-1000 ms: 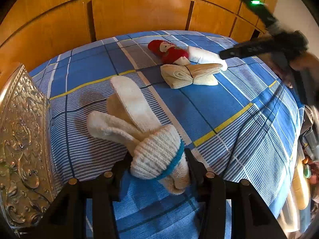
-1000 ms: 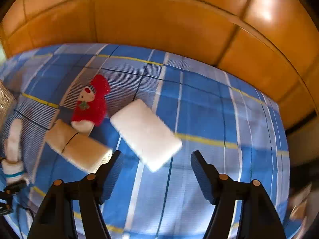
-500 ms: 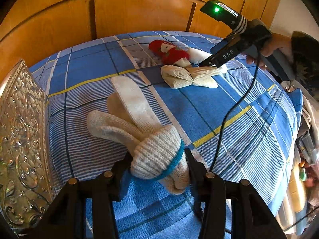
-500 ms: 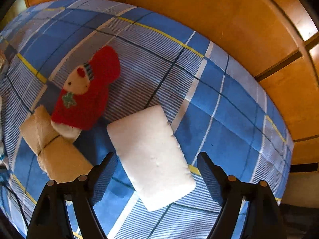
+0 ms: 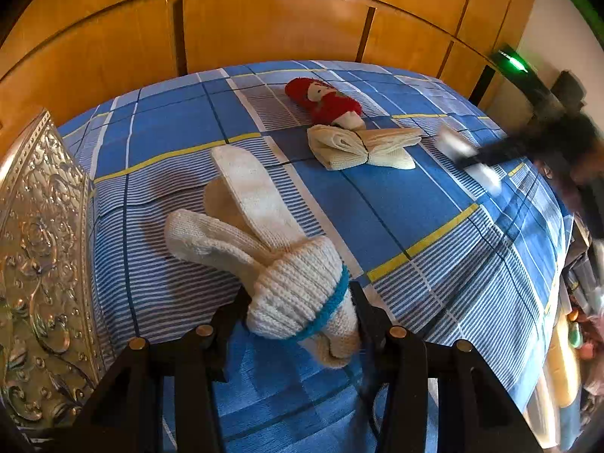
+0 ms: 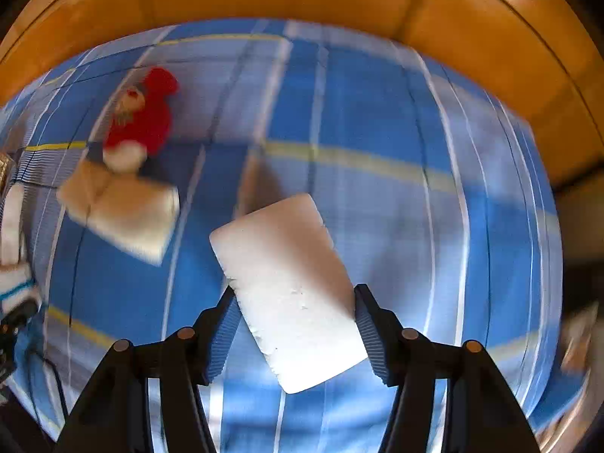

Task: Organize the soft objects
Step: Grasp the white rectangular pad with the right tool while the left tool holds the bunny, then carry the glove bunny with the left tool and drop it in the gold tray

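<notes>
White sponge [image 6: 288, 287] now clamped in right claw [image 6: 294, 313], blurred leftward.

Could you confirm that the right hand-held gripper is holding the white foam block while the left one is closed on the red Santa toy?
Not quite. In the left wrist view, the left hand-held gripper is closed on the rolled knit socks; the red Santa toy lies free on the bedspread. The right hand-held gripper does hold the white foam block.

The right gripper [image 6: 294, 324] grips a white foam block [image 6: 288, 287] above the blue plaid bedspread [image 6: 396, 120].
</notes>
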A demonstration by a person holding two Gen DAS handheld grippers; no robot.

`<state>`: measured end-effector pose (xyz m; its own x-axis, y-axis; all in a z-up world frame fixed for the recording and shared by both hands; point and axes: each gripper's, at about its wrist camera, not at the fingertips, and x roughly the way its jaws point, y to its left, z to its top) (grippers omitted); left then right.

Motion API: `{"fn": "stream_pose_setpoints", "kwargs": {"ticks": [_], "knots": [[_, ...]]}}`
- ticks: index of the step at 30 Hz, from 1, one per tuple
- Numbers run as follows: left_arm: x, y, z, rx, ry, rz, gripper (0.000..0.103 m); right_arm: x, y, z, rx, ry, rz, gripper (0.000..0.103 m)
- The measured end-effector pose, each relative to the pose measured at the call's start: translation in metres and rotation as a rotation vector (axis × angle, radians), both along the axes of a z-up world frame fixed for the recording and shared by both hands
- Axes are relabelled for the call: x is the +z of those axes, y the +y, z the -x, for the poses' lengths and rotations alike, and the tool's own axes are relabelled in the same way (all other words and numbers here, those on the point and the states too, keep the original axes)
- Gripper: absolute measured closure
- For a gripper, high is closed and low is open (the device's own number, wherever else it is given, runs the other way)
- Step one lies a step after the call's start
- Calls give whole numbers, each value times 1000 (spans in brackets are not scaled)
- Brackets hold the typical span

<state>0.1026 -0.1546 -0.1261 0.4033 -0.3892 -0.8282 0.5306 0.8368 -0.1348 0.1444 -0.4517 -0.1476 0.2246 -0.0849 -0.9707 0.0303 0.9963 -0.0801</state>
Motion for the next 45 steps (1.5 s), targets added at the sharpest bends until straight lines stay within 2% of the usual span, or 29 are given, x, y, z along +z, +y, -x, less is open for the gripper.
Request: {"fn": "stream_pose_setpoints", "kwargs": {"ticks": [3, 7, 11, 13, 15, 19, 24, 28, 30, 34, 40, 45], "knots": [[2, -2, -6, 19, 29, 2, 56, 1, 4, 41, -57, -6, -17, 43], [6, -7, -18, 45, 71, 8, 58, 4, 29, 82, -51, -57, -75, 42], [17, -12, -34, 76, 97, 20, 58, -4, 44, 95, -56, -113, 1, 38], [27, -13, -39, 85, 96, 29, 58, -6, 43, 98, -94, -132, -14, 36], [39, -14, -49, 102, 97, 42, 58, -7, 41, 93, -119, -133, -25, 35], [72, -11, -76, 148, 63, 54, 58, -8, 51, 89, -101, -153, 19, 35], [125, 20, -118, 242, -1, 85, 58, -4, 62, 92, -111, -175, 26, 35], [164, 72, -146, 357, -70, 89, 58, -5, 64, 94, -114, -176, 31, 35], [178, 112, -154, 429, -92, 96, 58, -4, 67, 96, -115, -176, 31, 35], [190, 190, -150, 546, -140, 75, 58, -7, 61, 88, -121, -172, 36, 35], [172, 308, -104, 702, -129, 91, 58, -7, 65, 88, -130, -172, 59, 35], [140, 377, -42, 800, -81, 139, 58, -6, 72, 91, -132, -179, 89, 35]]}}
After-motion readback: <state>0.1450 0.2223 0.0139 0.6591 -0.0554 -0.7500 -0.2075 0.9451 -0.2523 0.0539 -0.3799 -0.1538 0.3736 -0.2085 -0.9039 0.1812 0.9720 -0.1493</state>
